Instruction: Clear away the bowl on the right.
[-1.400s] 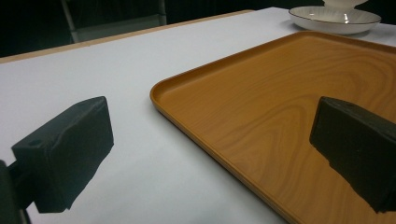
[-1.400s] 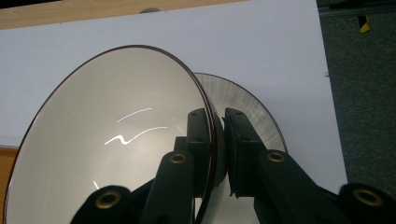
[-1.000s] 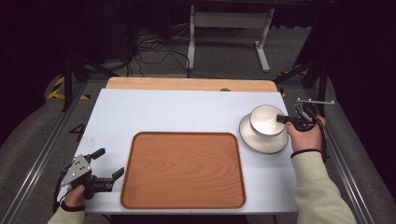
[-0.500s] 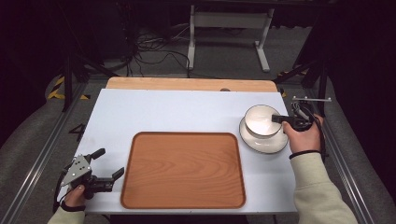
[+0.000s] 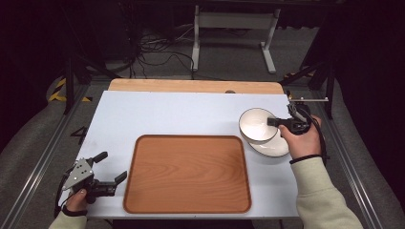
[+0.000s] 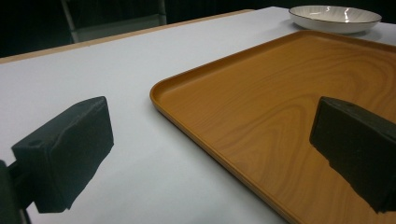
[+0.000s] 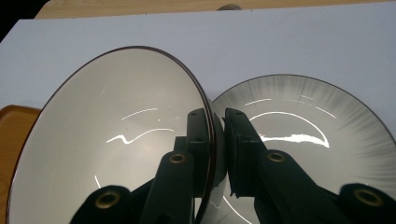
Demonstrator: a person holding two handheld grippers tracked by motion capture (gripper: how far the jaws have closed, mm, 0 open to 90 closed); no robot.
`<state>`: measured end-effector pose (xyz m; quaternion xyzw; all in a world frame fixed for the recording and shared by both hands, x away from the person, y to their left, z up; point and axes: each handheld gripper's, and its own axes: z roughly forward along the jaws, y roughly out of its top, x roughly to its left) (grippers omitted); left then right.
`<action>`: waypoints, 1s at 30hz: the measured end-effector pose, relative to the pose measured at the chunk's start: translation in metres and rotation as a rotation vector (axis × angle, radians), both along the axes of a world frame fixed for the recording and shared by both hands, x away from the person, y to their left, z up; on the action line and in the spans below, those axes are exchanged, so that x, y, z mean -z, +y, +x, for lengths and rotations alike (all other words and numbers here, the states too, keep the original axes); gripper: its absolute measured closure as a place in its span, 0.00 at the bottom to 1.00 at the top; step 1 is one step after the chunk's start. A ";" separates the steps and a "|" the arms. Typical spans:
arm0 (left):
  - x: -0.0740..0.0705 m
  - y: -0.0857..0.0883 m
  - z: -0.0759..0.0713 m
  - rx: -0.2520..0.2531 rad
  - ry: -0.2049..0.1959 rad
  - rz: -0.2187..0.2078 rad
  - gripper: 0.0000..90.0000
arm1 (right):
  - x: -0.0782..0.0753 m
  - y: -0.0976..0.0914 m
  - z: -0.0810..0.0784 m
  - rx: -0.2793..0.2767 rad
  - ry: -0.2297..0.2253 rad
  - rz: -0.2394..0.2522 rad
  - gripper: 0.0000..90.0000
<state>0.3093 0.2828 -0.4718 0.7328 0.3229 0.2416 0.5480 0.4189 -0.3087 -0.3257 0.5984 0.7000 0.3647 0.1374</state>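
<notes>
Since your right gripper [image 5: 273, 122] is clamped on the bowl's [image 5: 256, 125] rim, lifted above the plate [image 5: 276, 146], treat it as rigid, glazed, slippery and breakable; your left gripper [image 5: 111, 168] idles unclenched.

A wooden tray [image 5: 188, 174] takes up the near middle of the white table [image 5: 167, 114], its low rim the sole barrier there. The far half of the table lies open from left to right. At the right edge, a plate [image 5: 274, 145] and a bowl [image 5: 257, 125] raised above it crowd the passage beside the tray.
</notes>
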 end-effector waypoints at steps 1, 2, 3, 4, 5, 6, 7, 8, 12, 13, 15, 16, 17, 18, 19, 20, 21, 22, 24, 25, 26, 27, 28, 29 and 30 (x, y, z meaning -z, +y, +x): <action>0.000 0.000 0.000 0.000 0.000 0.000 0.00 | -0.001 0.003 -0.001 -0.008 0.001 0.003 0.90; 0.000 0.000 0.000 0.000 0.000 0.000 0.00 | -0.002 0.006 -0.002 -0.016 0.001 0.008 0.90; 0.000 0.000 0.000 0.000 0.000 0.000 0.00 | -0.003 0.009 -0.002 -0.022 0.004 0.010 0.90; 0.000 0.000 0.000 0.000 0.000 0.000 0.00 | -0.004 0.012 -0.003 -0.026 0.005 0.014 0.90; 0.000 0.000 0.000 0.000 0.000 0.000 0.00 | -0.005 0.015 -0.004 -0.033 0.005 0.014 0.90; 0.000 0.000 0.000 0.000 -0.002 -0.002 0.00 | -0.006 0.019 -0.005 -0.041 0.005 0.017 0.90; 0.000 0.000 0.000 0.000 -0.002 -0.002 0.00 | -0.006 0.022 -0.006 -0.048 0.005 0.018 0.90; 0.000 0.000 0.000 -0.001 -0.002 -0.002 0.00 | -0.007 0.026 -0.007 -0.057 0.006 0.024 0.90; 0.000 0.000 0.000 0.001 0.000 0.000 0.00 | -0.009 0.036 -0.008 -0.076 0.007 0.028 0.90; 0.000 0.000 0.000 0.001 0.000 0.000 0.00 | -0.009 0.040 -0.009 -0.082 0.010 0.031 0.90; 0.000 0.000 0.000 0.001 0.000 0.000 0.00 | -0.010 0.048 -0.010 -0.095 0.011 0.034 0.90; 0.000 0.000 0.000 0.000 -0.002 -0.003 0.00 | -0.011 0.054 -0.012 -0.107 0.013 0.038 0.90; 0.000 0.000 0.000 0.000 -0.002 -0.003 0.00 | -0.011 0.057 -0.012 -0.115 0.012 0.039 0.90; 0.000 0.000 0.000 0.000 -0.002 -0.003 0.00 | -0.012 0.061 -0.013 -0.121 0.012 0.039 0.90; 0.000 0.000 0.000 0.000 -0.002 -0.003 0.00 | -0.012 0.061 -0.013 -0.121 0.012 0.039 0.90; 0.000 0.000 0.000 0.000 -0.002 -0.003 0.00 | -0.012 0.065 -0.014 -0.128 0.015 0.041 0.90; 0.000 0.000 0.000 0.000 -0.003 -0.003 0.00 | -0.013 0.069 -0.015 -0.137 0.014 0.039 0.90; 0.000 0.000 0.000 0.001 0.000 0.000 0.00 | -0.014 0.074 -0.016 -0.149 0.015 0.039 0.90; 0.000 0.000 0.000 0.001 0.000 0.000 0.00 | -0.014 0.081 -0.018 -0.166 0.014 0.042 0.90; 0.000 0.000 0.000 0.000 -0.003 -0.003 0.00 | -0.015 0.084 -0.019 -0.176 0.015 0.045 0.90; 0.000 0.000 0.000 0.000 -0.002 -0.003 0.00 | -0.015 0.087 -0.019 -0.182 0.017 0.048 0.90; 0.000 0.000 0.000 0.001 -0.001 0.000 0.00 | -0.015 0.090 -0.019 -0.191 0.022 0.050 0.90; 0.000 0.000 0.000 0.002 -0.001 0.000 0.00 | -0.015 0.094 -0.020 -0.202 0.022 0.047 0.90; 0.000 0.000 0.000 0.002 -0.001 0.000 0.00 | -0.015 0.094 -0.020 -0.202 0.022 0.047 0.90; 0.000 0.000 0.000 0.000 -0.002 -0.003 0.00 | -0.015 0.100 -0.022 -0.214 0.022 0.045 0.90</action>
